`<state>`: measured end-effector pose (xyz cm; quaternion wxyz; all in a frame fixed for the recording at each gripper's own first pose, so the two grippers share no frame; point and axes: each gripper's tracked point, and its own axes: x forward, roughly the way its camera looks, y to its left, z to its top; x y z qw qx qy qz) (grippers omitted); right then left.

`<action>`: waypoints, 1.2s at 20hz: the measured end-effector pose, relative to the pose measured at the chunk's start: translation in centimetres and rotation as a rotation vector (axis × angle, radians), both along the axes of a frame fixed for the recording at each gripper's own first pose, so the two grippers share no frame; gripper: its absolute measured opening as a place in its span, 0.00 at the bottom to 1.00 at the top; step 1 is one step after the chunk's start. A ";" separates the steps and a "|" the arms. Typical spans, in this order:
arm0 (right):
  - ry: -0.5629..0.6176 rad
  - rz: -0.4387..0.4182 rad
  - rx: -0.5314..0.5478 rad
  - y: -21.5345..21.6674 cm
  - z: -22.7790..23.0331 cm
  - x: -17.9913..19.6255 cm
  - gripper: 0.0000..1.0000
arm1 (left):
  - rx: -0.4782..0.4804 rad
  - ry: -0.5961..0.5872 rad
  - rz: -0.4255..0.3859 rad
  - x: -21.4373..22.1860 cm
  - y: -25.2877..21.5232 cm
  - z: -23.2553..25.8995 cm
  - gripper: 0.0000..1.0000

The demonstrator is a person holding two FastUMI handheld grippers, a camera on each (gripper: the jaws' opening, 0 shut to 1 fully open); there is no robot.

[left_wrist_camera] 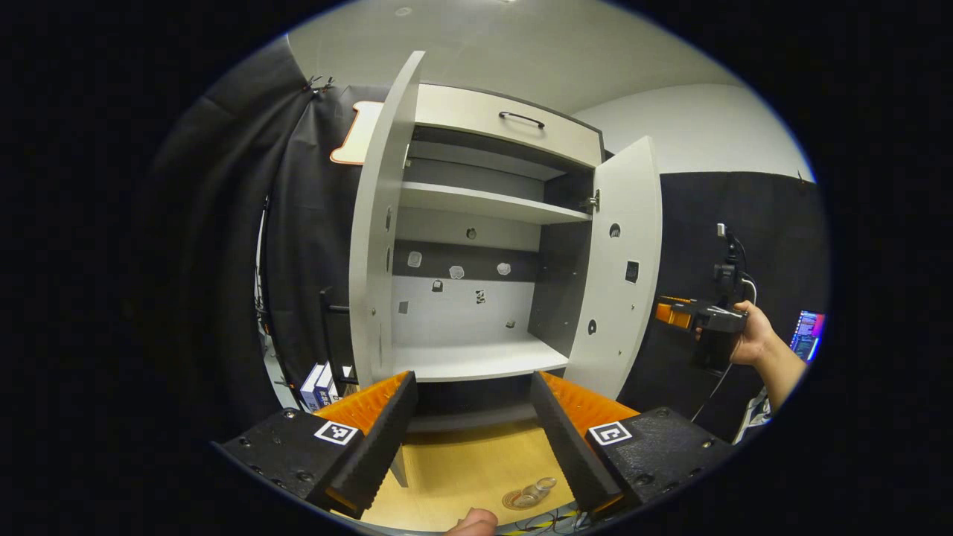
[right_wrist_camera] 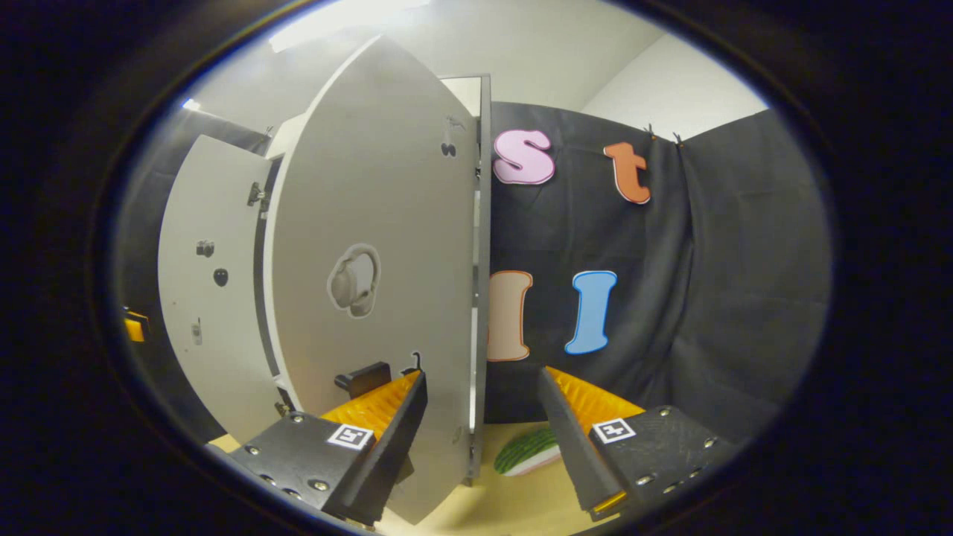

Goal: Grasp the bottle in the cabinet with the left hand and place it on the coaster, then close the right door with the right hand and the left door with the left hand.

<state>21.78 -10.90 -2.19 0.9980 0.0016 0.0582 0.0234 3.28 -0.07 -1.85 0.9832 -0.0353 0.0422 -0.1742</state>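
Observation:
The grey cabinet (left_wrist_camera: 476,216) stands with both doors swung out, and its shelves are bare. My left gripper (left_wrist_camera: 474,383) is open in front of the lower shelf (left_wrist_camera: 476,359), with nothing between its fingers. Below it, a clear glassy round object (left_wrist_camera: 530,493) rests on the wooden tabletop (left_wrist_camera: 461,469); I cannot tell if it is the bottle or the coaster. A hand holds my right gripper (left_wrist_camera: 674,313) just right of the right door (left_wrist_camera: 618,275). In the right gripper view, that gripper (right_wrist_camera: 482,376) is open, with the right door's free edge (right_wrist_camera: 480,298) between its fingers and not pressed.
The left door (left_wrist_camera: 372,238) stands edge-on at the left. The right door's outer face carries a black handle (right_wrist_camera: 362,378). A green striped object (right_wrist_camera: 528,450) lies on the table by the booth wall. Small boxes (left_wrist_camera: 319,385) sit low at the left. A fingertip (left_wrist_camera: 473,521) shows at the bottom.

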 end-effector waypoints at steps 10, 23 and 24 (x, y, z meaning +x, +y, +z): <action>0.005 -0.012 0.025 6.4 -0.1 0.5 0.92 | -0.039 -0.066 -0.195 3.7 -5.3 0.5 0.96; -0.093 -0.085 0.061 9.5 1.8 -7.9 0.98 | -0.018 0.040 -0.262 3.6 -1.2 -6.8 0.97; -0.096 -0.083 0.062 9.8 1.7 -9.3 0.95 | -0.021 0.040 -0.250 3.1 -0.4 -6.9 0.97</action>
